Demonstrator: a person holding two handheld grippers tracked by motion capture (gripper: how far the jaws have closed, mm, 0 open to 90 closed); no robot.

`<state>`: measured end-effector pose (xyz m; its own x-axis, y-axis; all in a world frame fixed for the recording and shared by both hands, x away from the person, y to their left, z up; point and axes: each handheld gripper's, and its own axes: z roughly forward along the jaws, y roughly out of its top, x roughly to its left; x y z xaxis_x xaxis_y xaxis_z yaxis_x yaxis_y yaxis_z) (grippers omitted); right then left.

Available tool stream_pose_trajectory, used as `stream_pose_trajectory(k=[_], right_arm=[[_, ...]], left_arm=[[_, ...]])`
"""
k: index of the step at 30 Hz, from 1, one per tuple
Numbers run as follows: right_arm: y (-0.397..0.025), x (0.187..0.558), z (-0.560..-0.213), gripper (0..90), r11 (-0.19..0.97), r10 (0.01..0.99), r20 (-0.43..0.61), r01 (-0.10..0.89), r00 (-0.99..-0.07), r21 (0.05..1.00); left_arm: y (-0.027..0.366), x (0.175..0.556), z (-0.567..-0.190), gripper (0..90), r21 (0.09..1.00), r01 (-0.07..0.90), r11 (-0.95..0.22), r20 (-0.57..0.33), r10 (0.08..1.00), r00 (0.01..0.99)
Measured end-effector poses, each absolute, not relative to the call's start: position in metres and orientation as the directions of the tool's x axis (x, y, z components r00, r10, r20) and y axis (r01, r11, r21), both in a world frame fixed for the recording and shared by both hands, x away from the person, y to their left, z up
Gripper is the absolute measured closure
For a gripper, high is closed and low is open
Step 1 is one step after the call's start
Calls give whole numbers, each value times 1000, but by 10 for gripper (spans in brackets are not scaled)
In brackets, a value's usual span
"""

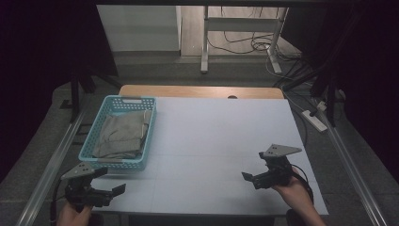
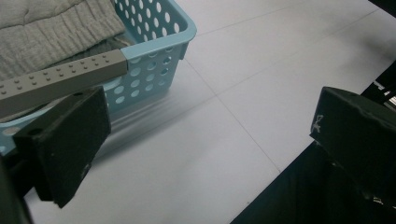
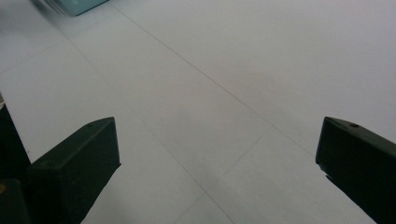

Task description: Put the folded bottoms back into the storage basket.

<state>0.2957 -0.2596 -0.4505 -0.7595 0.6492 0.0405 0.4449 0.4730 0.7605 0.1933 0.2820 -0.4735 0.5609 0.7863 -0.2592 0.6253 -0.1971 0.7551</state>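
A light blue perforated basket (image 1: pixel 117 133) stands on the left part of the white table (image 1: pixel 221 132) and holds a folded grey cloth (image 1: pixel 121 134). My left gripper (image 1: pixel 113 192) hovers at the table's front left corner, just short of the basket's near end. In the left gripper view the basket (image 2: pixel 154 60) and the cloth (image 2: pixel 46 28) sit at the upper left, and the left gripper (image 2: pixel 210 135) is open and empty. My right gripper (image 1: pixel 251 179) is at the front right, open over bare table, as the right gripper view (image 3: pixel 217 154) confirms.
A grey studded strip (image 2: pixel 65 77) runs along the basket's near rim. A wooden edge (image 1: pixel 197 91) borders the far side of the table. Metal rails (image 1: pixel 51 165) flank both sides. Beyond stand a desk frame (image 1: pixel 204 42) and floor cables (image 1: pixel 254 44).
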Motion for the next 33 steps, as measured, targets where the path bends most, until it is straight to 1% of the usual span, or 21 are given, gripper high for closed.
stream_pose_trajectory(k=[13,24,33], right_arm=[[-296,283,-454,0,415,716,62,496,-695,763],[-320,270,-454,0,374,755,81,529,-651,762],[-335,262,-450,0,342,779,83,532,-622,774]], left_arm=[[281,193,-473,0,754,625,-201,-254,789,560],[281,194,-473,0,754,626,-201,-253,790,559],[281,194,-473,0,753,626,-202,-252,790,559]])
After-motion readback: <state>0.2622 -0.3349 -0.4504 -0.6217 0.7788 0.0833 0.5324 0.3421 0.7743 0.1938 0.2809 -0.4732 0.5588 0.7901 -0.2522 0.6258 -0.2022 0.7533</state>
